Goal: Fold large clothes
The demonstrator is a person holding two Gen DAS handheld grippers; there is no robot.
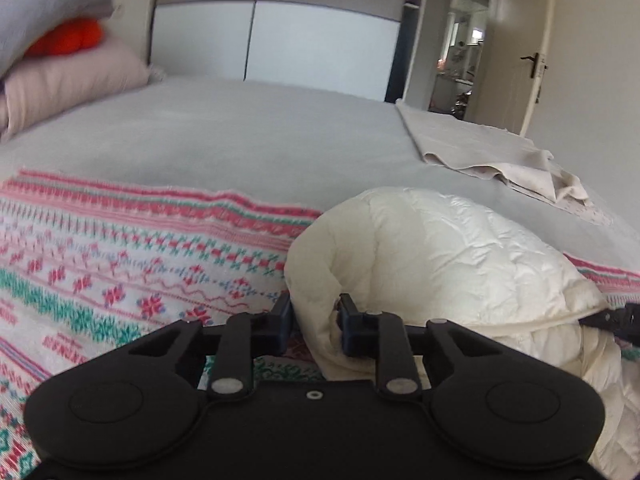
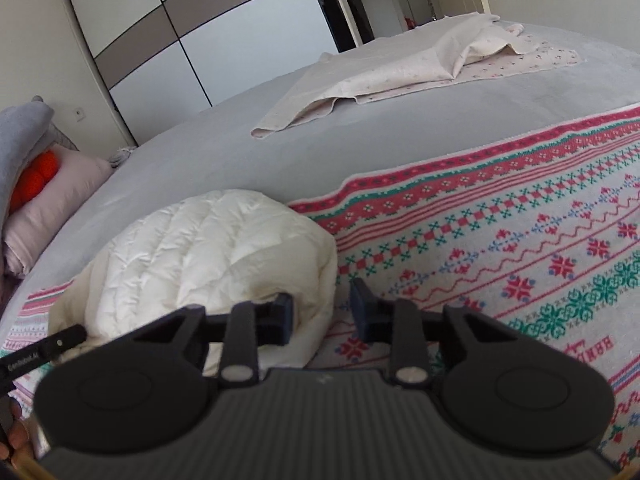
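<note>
White puffy jacket (image 1: 440, 256) pinched in left claw (image 1: 314, 316); right claw (image 2: 320, 312) parted.

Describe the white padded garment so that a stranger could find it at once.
On the grey bed lies a patterned red-and-green blanket. At its edge sits the white jacket, a puffy heap. Unlike the flat beige sheet beyond, it is quilted and shiny.

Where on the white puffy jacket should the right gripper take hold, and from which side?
Grip the white puffy jacket at its rolled near corner, coming from the near bed edge. That fold bulges up off the patterned blanket, right before the open right gripper.
</note>
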